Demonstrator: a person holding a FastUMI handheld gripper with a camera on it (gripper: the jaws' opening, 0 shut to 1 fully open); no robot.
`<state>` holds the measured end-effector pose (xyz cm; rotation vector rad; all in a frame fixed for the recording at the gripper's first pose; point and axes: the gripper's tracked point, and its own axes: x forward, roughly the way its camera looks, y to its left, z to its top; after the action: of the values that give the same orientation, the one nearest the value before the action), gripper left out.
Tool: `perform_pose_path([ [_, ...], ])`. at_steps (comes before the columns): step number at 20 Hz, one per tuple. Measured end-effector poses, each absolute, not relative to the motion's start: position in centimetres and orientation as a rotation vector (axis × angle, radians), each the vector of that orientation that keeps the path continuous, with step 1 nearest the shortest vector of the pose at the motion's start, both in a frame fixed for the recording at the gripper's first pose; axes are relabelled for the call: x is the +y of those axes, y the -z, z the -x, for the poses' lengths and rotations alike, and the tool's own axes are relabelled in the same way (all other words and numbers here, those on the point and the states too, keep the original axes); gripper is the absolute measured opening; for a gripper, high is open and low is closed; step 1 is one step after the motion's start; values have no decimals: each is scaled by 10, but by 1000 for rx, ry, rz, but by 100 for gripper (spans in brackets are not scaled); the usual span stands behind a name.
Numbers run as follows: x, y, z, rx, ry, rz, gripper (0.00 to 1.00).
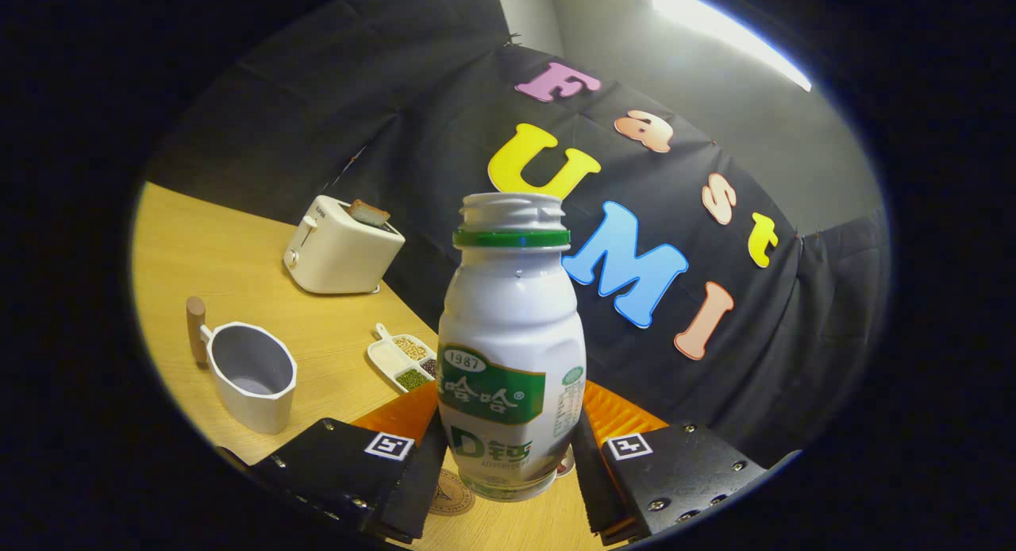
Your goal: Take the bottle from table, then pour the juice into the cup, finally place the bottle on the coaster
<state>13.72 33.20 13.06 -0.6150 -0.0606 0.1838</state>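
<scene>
A white plastic bottle [512,329] with a green label and green neck ring stands upright between my fingers, its mouth uncapped. My gripper [508,464] is shut on the bottle, one finger pressing each side of its lower body. The bottle's base hangs over the wooden table [206,257]. A round brown coaster [452,495] lies on the table just under and beside the bottle's base, partly hidden by my left finger. To the left of the fingers stands the white cup [254,376] with a wooden handle; it looks empty.
A white toaster [341,249] with a slice of bread in it sits further back on the table. A small white divided dish [403,362] of beans and grains lies between the cup and the bottle. An orange ribbed thing [623,412] shows behind the bottle.
</scene>
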Motion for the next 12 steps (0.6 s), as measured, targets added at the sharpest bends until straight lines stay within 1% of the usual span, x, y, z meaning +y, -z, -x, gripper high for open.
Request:
perform_pose_path([
  [5,309,-130,-143,4,-194,329,73],
  [12,288,-130,-147,20,-181,195,73],
])
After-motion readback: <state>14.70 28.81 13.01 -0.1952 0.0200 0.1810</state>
